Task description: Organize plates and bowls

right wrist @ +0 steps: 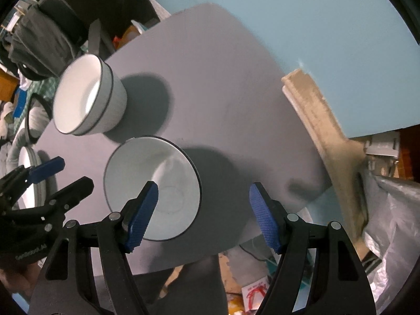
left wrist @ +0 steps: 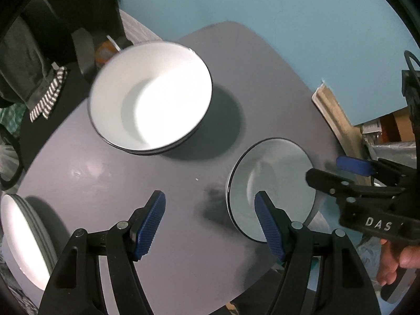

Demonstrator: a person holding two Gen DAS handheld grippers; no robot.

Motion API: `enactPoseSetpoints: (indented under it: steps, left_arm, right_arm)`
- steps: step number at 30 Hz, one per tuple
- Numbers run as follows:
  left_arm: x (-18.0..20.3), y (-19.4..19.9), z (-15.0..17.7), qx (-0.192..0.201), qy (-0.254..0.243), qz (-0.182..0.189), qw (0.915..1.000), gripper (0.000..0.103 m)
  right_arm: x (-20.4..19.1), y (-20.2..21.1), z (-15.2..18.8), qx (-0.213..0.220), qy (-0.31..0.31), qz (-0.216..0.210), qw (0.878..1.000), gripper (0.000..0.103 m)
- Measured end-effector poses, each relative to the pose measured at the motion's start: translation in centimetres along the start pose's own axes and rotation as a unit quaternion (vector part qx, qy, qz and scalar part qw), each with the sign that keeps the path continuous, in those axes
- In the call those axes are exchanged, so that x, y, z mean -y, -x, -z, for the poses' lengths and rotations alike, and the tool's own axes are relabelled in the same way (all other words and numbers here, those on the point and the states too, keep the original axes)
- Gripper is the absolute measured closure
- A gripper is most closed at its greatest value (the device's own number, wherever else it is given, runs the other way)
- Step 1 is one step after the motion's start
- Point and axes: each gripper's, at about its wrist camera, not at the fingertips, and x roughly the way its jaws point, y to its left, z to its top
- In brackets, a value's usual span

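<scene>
Stacked white bowls with dark rims [left wrist: 151, 97] stand on the grey table [left wrist: 110, 183]; they also show in the right wrist view [right wrist: 89, 97]. A single bowl [left wrist: 273, 183] sits near the table's right edge, and shows in the right wrist view [right wrist: 157, 183]. A stack of white plates [left wrist: 23, 239] lies at the left edge, partly cut off; it shows in the right wrist view [right wrist: 32, 181]. My left gripper [left wrist: 210, 223] is open and empty above the table. My right gripper [right wrist: 203, 215] is open and empty, just right of the single bowl; it also shows in the left wrist view [left wrist: 330, 173].
A blue wall [left wrist: 262, 5] stands behind the table. A beige moulding strip [right wrist: 315, 115] runs along the right. Dark bags and clothes [left wrist: 31, 60] hang at the left. Plastic sheeting [right wrist: 388, 223] and clutter lie below the table's right edge.
</scene>
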Motion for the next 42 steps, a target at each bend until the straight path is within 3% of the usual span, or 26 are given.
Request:
enactPoseSetpoints:
  steps: [15, 19, 25, 28, 30, 34, 37, 42]
  left_arm:
    - [0.5, -4.2, -0.5, -0.034, 0.016, 0.004, 0.9993, 0.031]
    - [1.0, -4.9, -0.7, -0.042, 0.011, 0.004, 0.999, 0.032]
    - [1.9, -5.6, -1.1, -0.051, -0.001, 0.004, 0.9987, 0.045]
    - [1.8, -6.2, -1.1, -0.065, 0.001, 0.007, 0.9979, 0.059]
    - [1.6, -6.7, -0.8, -0.076, 0.002, 0.009, 0.9971, 0.076]
    - [1.1, -7.1, -0.6, -0.08, 0.011, 0.021, 0.9965, 0.08]
    - [1.2, -7.2, -0.7, -0.085, 0.013, 0.035, 0.9957, 0.09]
    - [1.8, -7.1, -0.8, -0.087, 0.005, 0.024, 0.9959, 0.095]
  right_arm:
    - [0.4, -4.4, -0.5, -0.018, -0.019, -0.012, 1.0, 0.033]
    - [0.8, -4.7, -0.2, -0.021, -0.021, -0.019, 0.999, 0.043]
    - [0.7, -5.3, 0.2, -0.03, -0.012, -0.015, 0.999, 0.05]
    - [0.6, -5.5, 0.1, -0.032, -0.012, -0.014, 0.999, 0.057]
    - [0.6, -5.5, 0.1, -0.033, -0.016, -0.018, 0.999, 0.062]
    - [-0.6, -5.5, -0.4, -0.033, -0.018, -0.027, 0.999, 0.073]
    - [-0.9, -5.3, -0.5, -0.036, -0.017, -0.03, 0.999, 0.084]
    - [-1.2, -5.1, -0.7, -0.04, -0.025, -0.033, 0.998, 0.088]
